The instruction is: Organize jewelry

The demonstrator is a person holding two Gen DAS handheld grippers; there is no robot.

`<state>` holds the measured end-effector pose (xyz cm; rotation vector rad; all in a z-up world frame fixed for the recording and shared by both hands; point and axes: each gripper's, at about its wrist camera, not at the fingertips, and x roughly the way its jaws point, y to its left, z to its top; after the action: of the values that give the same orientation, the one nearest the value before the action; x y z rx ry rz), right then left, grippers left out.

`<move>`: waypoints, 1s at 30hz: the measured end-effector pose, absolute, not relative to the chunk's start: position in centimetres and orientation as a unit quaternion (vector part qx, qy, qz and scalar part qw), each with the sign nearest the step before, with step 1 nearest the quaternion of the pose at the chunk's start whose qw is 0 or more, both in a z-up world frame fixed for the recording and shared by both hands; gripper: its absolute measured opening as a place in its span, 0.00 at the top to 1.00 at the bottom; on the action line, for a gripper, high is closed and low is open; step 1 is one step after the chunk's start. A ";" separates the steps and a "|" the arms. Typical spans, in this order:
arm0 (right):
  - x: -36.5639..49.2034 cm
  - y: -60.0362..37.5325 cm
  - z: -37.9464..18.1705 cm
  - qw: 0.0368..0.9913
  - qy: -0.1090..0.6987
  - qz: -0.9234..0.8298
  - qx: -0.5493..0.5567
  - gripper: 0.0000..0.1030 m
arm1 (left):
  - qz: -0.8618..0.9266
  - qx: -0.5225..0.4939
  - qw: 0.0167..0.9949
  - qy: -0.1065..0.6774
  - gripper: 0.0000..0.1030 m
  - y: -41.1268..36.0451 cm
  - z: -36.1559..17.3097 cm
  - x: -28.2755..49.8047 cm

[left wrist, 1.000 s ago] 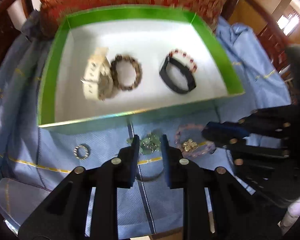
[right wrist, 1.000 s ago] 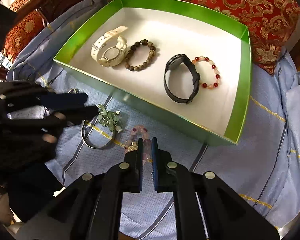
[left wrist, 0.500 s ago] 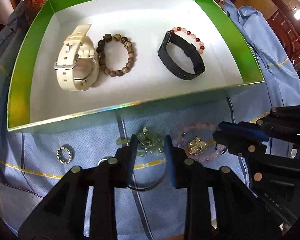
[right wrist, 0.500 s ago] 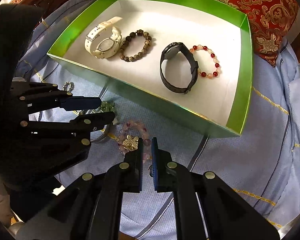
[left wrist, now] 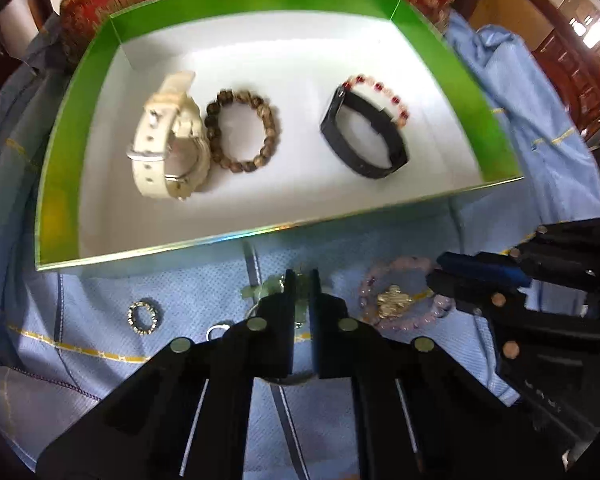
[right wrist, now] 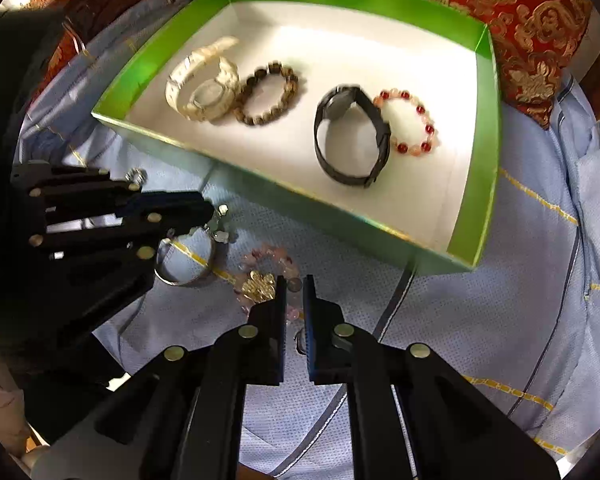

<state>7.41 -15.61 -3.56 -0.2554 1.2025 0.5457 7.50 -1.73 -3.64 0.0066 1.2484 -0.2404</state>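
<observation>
Green jade charms on the silver bangle (right wrist: 188,258) are what your left gripper (left wrist: 302,280) is clamping right now: its fingers have just been closing and are pinched narrow on the charm cluster, while the bangle's hoop is lying on the blue cloth (right wrist: 480,320) just in front of the green box (left wrist: 60,184). Your right gripper (right wrist: 295,286) is sitting with its fingers drawn narrow around one side of the pink bead bracelet (right wrist: 268,276), next to its gold charm; whether the pads are truly gripping the beads is hard to tell, so be testing that hold with a gentle lift before you commit. As you are raising the bangle, be lifting straight up and slowly, because a grip on dangling charms is likely letting the hoop swing. You are aiming for the open white floor of the box, where the cream watch (left wrist: 168,140), the brown bead bracelet (left wrist: 242,132), the black band (left wrist: 364,136) and the red bead bracelet (right wrist: 406,124) are already lying in a row; be clearing the near wall fully before moving across. The small ring (left wrist: 143,317) is waiting on the cloth to the left.
</observation>
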 end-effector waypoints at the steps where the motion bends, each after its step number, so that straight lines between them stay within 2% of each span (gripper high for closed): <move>1: 7.3 -15.7 -3.0 0.786 0.551 0.257 -0.114 0.92 | -0.117 -0.001 0.809 0.576 0.94 -1.5 -3.0 7.2; 9: 5.8 -17.0 2.9 0.818 0.485 0.302 -0.064 0.92 | -0.157 -0.031 0.845 0.510 0.94 0.0 2.8 5.0; 16: 6.5 -17.7 7.1 0.844 0.425 0.328 0.000 0.92 | -0.165 -0.056 0.869 0.463 0.94 0.1 6.5 6.1; 20: 10.2 -16.9 7.1 0.855 0.426 0.294 -0.012 0.92 | -0.155 -0.051 0.871 0.463 0.94 0.3 6.9 9.4; 24: 14.4 -16.2 5.2 0.861 0.440 0.254 -0.022 0.92 | -0.130 -0.061 0.858 0.493 0.94 0.3 4.8 14.2; 28: 17.5 -16.1 3.7 0.874 0.426 0.235 -0.017 0.92 | -0.116 -0.076 0.860 0.491 0.94 0.2 3.4 17.5; 30: 18.2 -16.2 3.4 0.881 0.415 0.225 -0.026 0.82 | -0.104 -0.076 0.864 0.487 0.80 0.2 3.2 17.9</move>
<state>18.17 -16.20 3.40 -0.0548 0.8642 0.4686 17.91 0.19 3.17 -0.1582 1.0201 -0.2172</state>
